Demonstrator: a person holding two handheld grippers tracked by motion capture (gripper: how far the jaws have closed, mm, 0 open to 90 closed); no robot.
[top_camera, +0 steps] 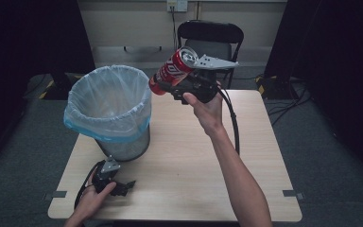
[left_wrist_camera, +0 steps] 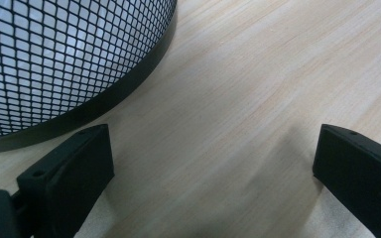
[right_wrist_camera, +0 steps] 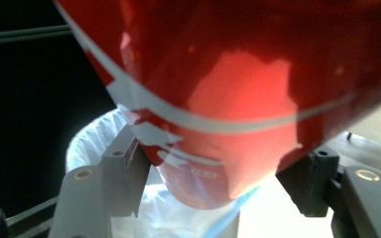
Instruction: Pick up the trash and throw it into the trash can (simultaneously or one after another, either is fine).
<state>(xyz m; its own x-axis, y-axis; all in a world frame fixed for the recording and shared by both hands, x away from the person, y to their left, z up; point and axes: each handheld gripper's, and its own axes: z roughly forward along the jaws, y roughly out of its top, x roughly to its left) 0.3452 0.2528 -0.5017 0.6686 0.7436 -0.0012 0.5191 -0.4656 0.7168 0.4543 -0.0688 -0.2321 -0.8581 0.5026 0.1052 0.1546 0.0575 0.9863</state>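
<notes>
Red drink can (top_camera: 173,70): in the high view we record it pinched in the right gripper (top_camera: 182,85), held in the air tilted, silver top end up and to the right, lower end just beside the rim of the wire-mesh waste bin (top_camera: 123,146); the bin is lined with a pale blue plastic bag (top_camera: 108,101) and stands on the light wooden table (top_camera: 194,165). We note the left gripper (top_camera: 125,185) lying low on the table near the bin's base, in the person's left hand (top_camera: 92,198), and a black folding chair (top_camera: 211,38) beyond the table's far edge. In the left gripper view we list both black jaws spread wide apart with bare tabletop (left_wrist_camera: 228,114) between them, the bin's mesh wall (left_wrist_camera: 54,59) just ahead at the left. In the right gripper view we enter the can (right_wrist_camera: 228,99) very close, its red side clamped between the two jaws, with the bag's open mouth (right_wrist_camera: 94,139) below and behind it.
</notes>
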